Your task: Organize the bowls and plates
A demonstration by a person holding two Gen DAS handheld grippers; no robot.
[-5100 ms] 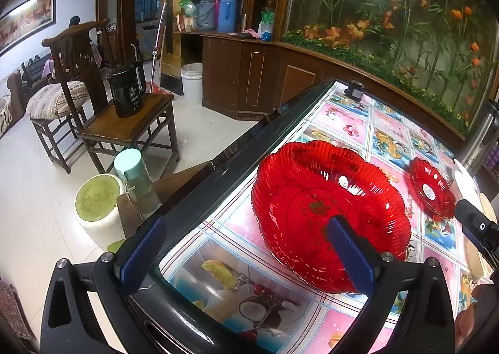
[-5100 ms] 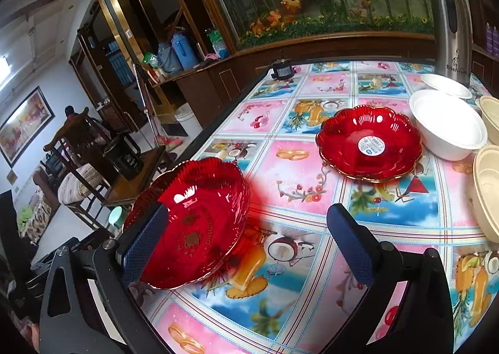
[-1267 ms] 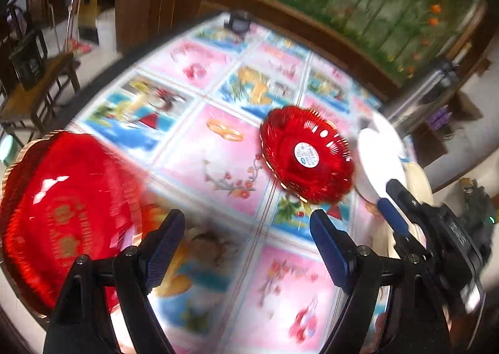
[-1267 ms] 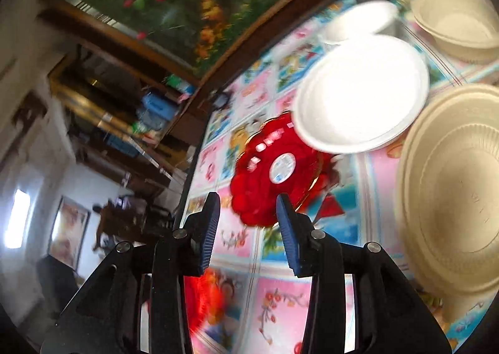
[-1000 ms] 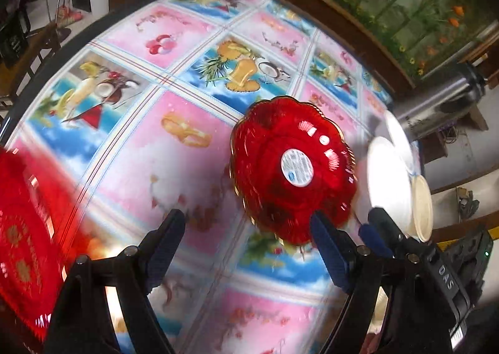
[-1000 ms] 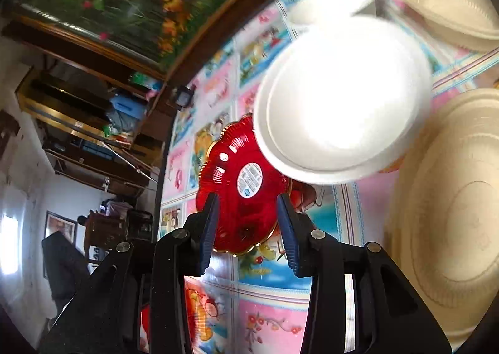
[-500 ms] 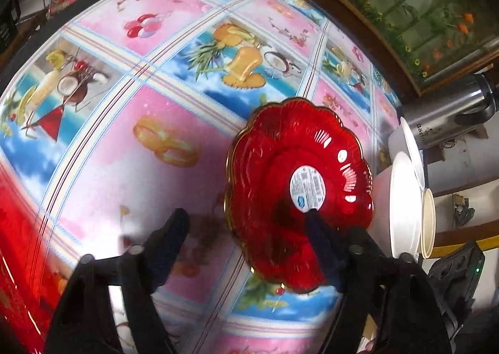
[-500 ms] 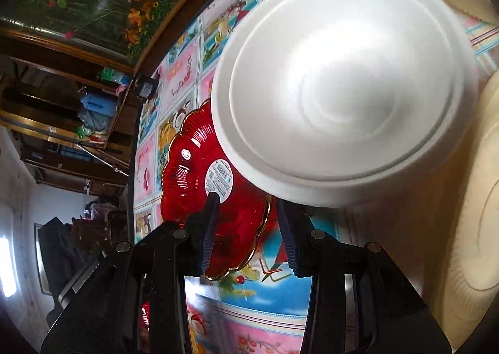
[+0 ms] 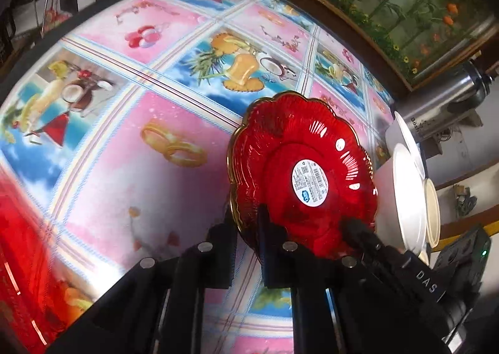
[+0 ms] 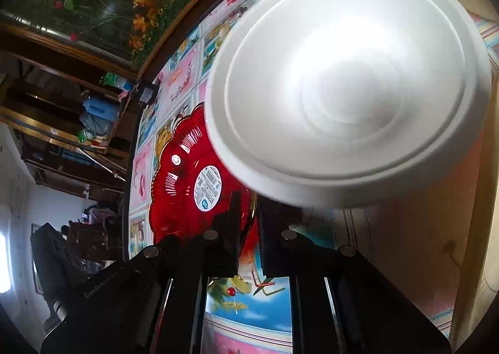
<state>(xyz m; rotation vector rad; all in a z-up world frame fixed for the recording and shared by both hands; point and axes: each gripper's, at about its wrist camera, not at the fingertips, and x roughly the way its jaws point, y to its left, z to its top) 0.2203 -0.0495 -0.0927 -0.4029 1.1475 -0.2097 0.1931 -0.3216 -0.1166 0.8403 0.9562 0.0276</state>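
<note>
Both hand-held grippers are clamped on opposite sides of one small red plate point(image 9: 299, 173) on a table point(image 9: 149, 167) covered in a fruit-print cloth; the left gripper point(image 9: 246, 229) has its jaws nearly together over the plate's near gold-edged rim, one finger under the plate, the other on top. In the right wrist view the right gripper point(image 10: 248, 217) is closed just as narrowly on the plate's edge point(image 10: 187, 176), with a white foam bowl point(image 10: 349, 73) just ahead of its tips and filling the upper frame; whether the bowl rests on the plate or only stands against it is hard to tell. A round white label sits at the plate's centre. Red plates counted: two, the second, a larger red plate point(image 9: 18, 248), a cut-off blur to the left gripper's left. White bowls: two, the farther one point(image 9: 405, 139) seen almost edge-on beyond the first. Beige bowls: at least one point(image 9: 432, 210), a sliver to the right of the white ones; beige surfaces at the right wrist view's right margin are too cropped to count. A steel flask point(image 9: 443, 104) lies partly cut off past the bowls.
</note>
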